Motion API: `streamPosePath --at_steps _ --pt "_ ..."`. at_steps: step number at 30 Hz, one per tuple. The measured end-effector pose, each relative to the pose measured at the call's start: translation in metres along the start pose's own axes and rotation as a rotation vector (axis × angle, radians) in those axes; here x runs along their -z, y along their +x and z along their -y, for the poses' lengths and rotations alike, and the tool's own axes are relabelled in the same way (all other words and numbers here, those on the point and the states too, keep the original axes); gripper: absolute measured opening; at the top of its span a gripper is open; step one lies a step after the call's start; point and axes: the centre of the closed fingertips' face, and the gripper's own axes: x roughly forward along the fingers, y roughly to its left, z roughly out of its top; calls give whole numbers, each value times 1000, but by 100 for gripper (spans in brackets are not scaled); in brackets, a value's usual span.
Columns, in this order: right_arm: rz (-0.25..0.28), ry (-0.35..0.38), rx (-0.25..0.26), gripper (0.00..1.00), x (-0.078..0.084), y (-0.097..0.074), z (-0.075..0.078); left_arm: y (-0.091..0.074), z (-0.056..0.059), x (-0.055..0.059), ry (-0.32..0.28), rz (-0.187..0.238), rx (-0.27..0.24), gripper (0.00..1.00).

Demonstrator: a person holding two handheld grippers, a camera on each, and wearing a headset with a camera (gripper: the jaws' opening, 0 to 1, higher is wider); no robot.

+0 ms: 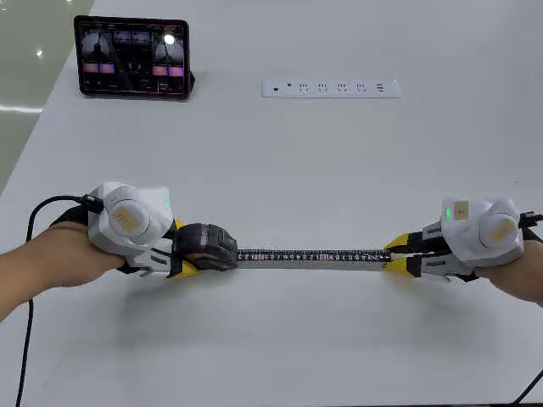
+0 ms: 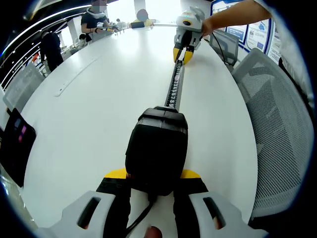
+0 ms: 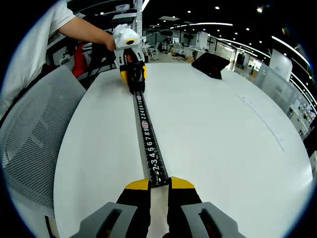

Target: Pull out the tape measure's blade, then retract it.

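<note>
There is one tape measure here, black and chunky, low on the white table and close to the person. One long blade sticks out of it and runs straight across to the other side.

There are two grippers. The left gripper has its yellow-tipped jaws closed around the tape measure's black case, one on each side. The right gripper has its jaws squeezed narrow, pinching the far end of the blade.

The blade is black with white numbers (from the right gripper view I can read 2, 3, 4, 5, 6, 7, 8, 9 in a row). Farther along, the numbers get too small to read.

At the far side of the table stands one dark tablet with its screen lit up. One white power strip lies flat near it. One grey mesh chair sits beside the table.
</note>
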Motion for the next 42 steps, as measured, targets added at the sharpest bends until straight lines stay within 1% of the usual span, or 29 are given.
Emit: streamPosePath --at_steps 5,9,12,16,22,32,34,36,42 --pt "-11 -13 -4 8 5 -4 -1 0 0 0 4 -3 1 28" --pt "-23 6 -8 8 13 -5 1 0 1 -1 4 -2 1 28" --pt "-25 4 -9 8 12 -6 1 0 1 -1 7 -3 -2 28" --pt "-26 17 -8 9 10 -6 1 -1 2 -2 9 -6 -6 28" --pt "-52 2 -26 9 10 -5 1 -1 2 -3 28 -13 -19 28" --pt "-102 -30 -58 10 10 -4 0 -1 1 -3 12 -19 -10 29" --pt "-108 -31 -62 10 11 -4 0 -1 2 -4 3 -14 -13 29" --pt "-114 -47 -67 10 11 -4 0 -2 2 -5 -4 -8 -6 29" --pt "-124 -46 -67 11 11 -4 0 -1 1 -4 -6 -17 -2 29"
